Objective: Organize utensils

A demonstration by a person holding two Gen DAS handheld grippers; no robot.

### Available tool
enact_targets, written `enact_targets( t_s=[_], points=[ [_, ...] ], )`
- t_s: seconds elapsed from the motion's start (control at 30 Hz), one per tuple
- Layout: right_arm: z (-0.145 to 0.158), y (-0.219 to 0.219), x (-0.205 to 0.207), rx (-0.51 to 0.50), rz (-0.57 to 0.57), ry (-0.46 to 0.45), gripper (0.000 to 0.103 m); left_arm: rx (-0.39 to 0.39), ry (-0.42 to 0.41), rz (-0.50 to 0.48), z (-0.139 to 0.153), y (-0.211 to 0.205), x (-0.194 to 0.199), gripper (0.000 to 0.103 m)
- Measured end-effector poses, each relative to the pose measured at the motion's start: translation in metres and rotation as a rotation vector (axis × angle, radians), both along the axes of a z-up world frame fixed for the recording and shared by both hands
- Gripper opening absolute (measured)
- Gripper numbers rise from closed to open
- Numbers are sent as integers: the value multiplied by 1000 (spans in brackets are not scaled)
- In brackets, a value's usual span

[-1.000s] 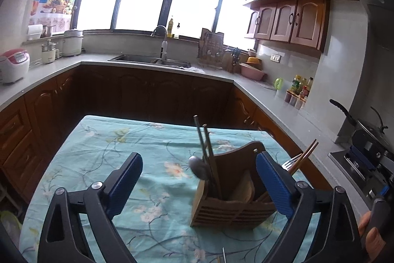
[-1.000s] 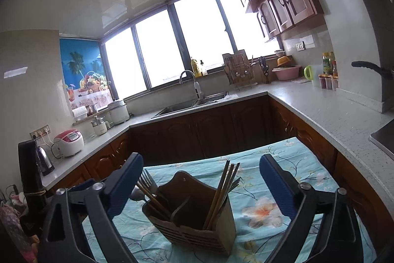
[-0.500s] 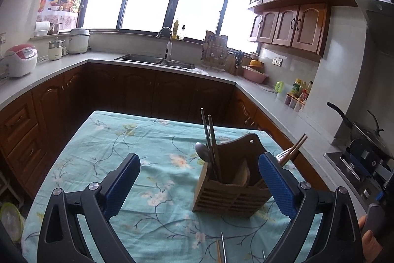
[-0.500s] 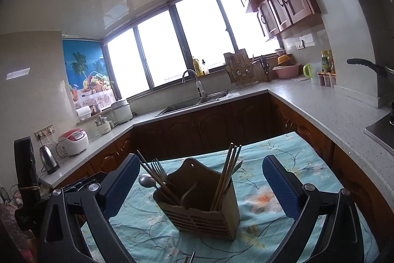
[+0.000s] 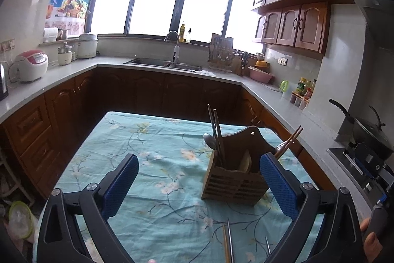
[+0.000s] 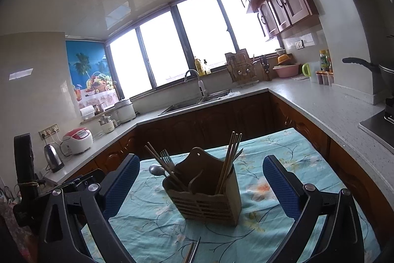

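Both the left gripper [image 5: 198,183] and the right gripper [image 6: 200,183] hang wide open and empty, probably freed for another pick. Ahead of both stands the slatted wooden utensil holder [image 6: 209,199], upright with chopsticks, fork and spoon inside. Loose chopsticks [image 5: 227,242] lie beneath the left gripper on the floral teal tablecloth [image 5: 147,139], where open cloth spreads leftward.

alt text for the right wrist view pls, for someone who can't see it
A wooden utensil holder stands on a teal floral tablecloth, framed by the open, empty right tool. It holds chopsticks, a fork and a spoon; more utensils lie on the cloth at the bottom edge. A kitchen counter with a sink lies behind.
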State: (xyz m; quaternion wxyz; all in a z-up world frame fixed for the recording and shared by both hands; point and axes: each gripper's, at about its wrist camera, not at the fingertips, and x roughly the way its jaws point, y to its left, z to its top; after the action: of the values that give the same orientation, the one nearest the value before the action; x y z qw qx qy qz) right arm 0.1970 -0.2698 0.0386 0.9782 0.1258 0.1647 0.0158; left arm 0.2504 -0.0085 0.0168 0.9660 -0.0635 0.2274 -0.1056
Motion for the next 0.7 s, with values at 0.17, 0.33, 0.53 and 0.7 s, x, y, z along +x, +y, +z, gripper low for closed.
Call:
enact_targets(
  t_s=[0.17, 0.33, 0.53, 0.7],
  points=[
    [0, 4, -12, -1, 10, 1, 101, 28, -17, 1, -1, 1, -20, 102],
    [-3, 10, -25, -7, 18, 10, 102, 42, -13, -6, -8, 4, -42, 102],
    [-12, 16, -46, -25, 17, 30, 102, 72, 1, 2, -15, 12, -72, 102],
    [-26, 27, -68, -73, 16, 47, 102, 105, 13, 11, -27, 15, -97, 102]
  ],
)
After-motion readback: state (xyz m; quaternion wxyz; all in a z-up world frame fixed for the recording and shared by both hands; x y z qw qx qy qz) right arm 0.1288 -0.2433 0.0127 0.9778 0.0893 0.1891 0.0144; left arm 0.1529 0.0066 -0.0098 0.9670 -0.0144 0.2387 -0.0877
